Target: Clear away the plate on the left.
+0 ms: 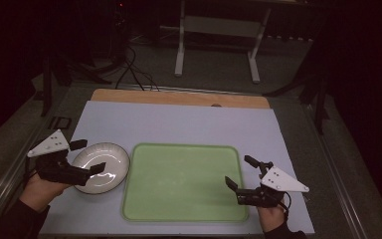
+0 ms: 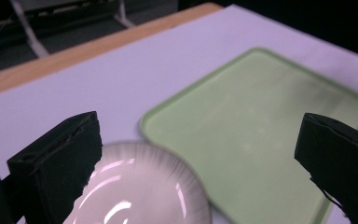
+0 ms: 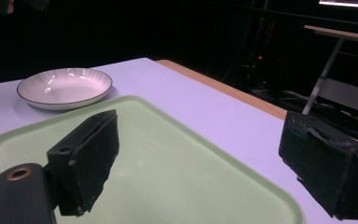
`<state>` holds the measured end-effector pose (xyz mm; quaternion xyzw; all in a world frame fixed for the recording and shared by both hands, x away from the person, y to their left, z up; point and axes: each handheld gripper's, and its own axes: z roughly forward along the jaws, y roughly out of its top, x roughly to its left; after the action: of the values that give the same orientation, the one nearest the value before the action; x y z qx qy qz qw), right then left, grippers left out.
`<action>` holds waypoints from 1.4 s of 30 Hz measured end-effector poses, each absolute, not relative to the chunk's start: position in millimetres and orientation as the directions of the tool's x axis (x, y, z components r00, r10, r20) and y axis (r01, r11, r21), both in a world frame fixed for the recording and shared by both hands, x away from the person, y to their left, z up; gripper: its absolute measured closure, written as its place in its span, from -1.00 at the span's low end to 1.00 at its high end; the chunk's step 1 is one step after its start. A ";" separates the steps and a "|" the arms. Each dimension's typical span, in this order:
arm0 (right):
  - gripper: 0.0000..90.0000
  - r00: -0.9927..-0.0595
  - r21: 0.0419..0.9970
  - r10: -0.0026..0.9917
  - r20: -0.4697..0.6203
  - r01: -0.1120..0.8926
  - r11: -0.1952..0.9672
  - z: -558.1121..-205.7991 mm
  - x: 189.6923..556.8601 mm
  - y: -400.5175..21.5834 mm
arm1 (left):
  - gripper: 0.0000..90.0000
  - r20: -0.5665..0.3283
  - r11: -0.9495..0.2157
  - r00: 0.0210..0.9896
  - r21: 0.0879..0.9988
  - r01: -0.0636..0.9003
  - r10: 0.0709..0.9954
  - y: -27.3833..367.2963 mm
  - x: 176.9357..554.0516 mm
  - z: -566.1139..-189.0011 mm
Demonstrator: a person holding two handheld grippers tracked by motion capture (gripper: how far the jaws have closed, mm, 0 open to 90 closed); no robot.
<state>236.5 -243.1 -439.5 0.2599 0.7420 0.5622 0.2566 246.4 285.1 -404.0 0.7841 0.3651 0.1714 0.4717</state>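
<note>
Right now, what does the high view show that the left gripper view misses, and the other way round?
The high view alone takes in both hands, the right gripper open over the tray's right edge, the floor and a white stand beyond the table. The left gripper view alone gives a close look along the left gripper's own wide-open jaws, with the plate's ribbed inside just below them. Both show the white plate, the green tray beside it with nothing on it, and the pale mat on the wooden table.

plate [image 1: 101,167]: glossy ceramic | tray [image 1: 184,181]: matt green plastic | table edge [image 1: 179,97]: wood
</note>
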 end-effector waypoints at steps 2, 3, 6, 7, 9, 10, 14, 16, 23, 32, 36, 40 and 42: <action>-0.74 -0.734 0.968 0.674 -0.088 0.097 0.232 -439.5 236.9 -243.0 | -0.99 -0.072 -0.295 0.657 0.853 0.431 0.750 289.3 245.9 -410.3; -0.74 -0.734 0.968 0.674 -0.089 0.097 0.233 -439.5 237.0 -242.8 | -0.99 -0.076 -0.290 0.638 0.846 0.447 0.766 294.9 245.7 -416.0; -0.73 -0.736 0.967 0.671 -0.090 0.096 0.236 -439.6 237.1 -241.8 | -0.97 -0.091 -0.272 0.609 0.836 0.477 0.787 305.7 246.3 -423.2; -0.73 -0.736 0.967 0.671 -0.090 0.096 0.236 -439.6 237.1 -241.8 | -0.97 -0.091 -0.272 0.609 0.836 0.477 0.787 305.7 246.3 -423.2; -0.73 -0.736 0.967 0.671 -0.092 0.094 0.236 -439.6 236.7 -241.6 | -0.97 -0.119 -0.248 0.589 0.827 0.504 0.799 316.7 246.9 -429.1; -0.73 -0.736 0.967 0.671 -0.092 0.094 0.237 -439.6 236.7 -241.6 | -0.97 -0.147 -0.231 0.588 0.824 0.518 0.795 320.9 247.3 -431.7; -0.73 -0.737 0.967 0.671 -0.089 0.098 0.236 -439.9 237.0 -242.2 | -0.94 -0.181 -0.202 0.562 0.810 0.551 0.807 334.4 247.2 -442.5; -0.73 -0.736 0.967 0.671 -0.090 0.097 0.237 -440.0 237.0 -242.0 | -0.94 -0.185 -0.202 0.548 0.797 0.569 0.815 339.6 247.8 -448.5; -0.72 -0.739 0.963 0.666 -0.098 0.098 0.251 -440.2 236.9 -240.8 | -0.88 -0.218 -0.183 0.492 0.745 0.642 0.843 354.1 252.3 -466.9; -0.72 -0.737 0.964 0.668 -0.098 0.095 0.247 -439.9 236.3 -241.3 | -0.67 -0.268 -0.117 0.388 0.672 0.731 0.882 369.0 261.6 -486.1; -0.72 -0.738 0.963 0.668 -0.100 0.096 0.251 -440.1 236.6 -240.8 | -0.53 -0.280 -0.089 0.338 0.639 0.764 0.898 372.4 266.3 -490.6; -0.72 -0.737 0.962 0.668 -0.106 0.094 0.255 -440.0 236.2 -240.5 | -0.28 -0.308 -0.045 0.286 0.604 0.796 0.907 375.9 271.2 -495.7; -0.72 -0.737 0.962 0.668 -0.106 0.093 0.256 -440.0 236.0 -240.4 | -0.22 -0.316 -0.043 0.278 0.586 0.809 0.907 376.3 273.1 -498.2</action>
<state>236.0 -240.4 -440.0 0.2541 0.7488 0.5547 0.2589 273.1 376.3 -498.2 0.7188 0.5968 0.0704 0.3495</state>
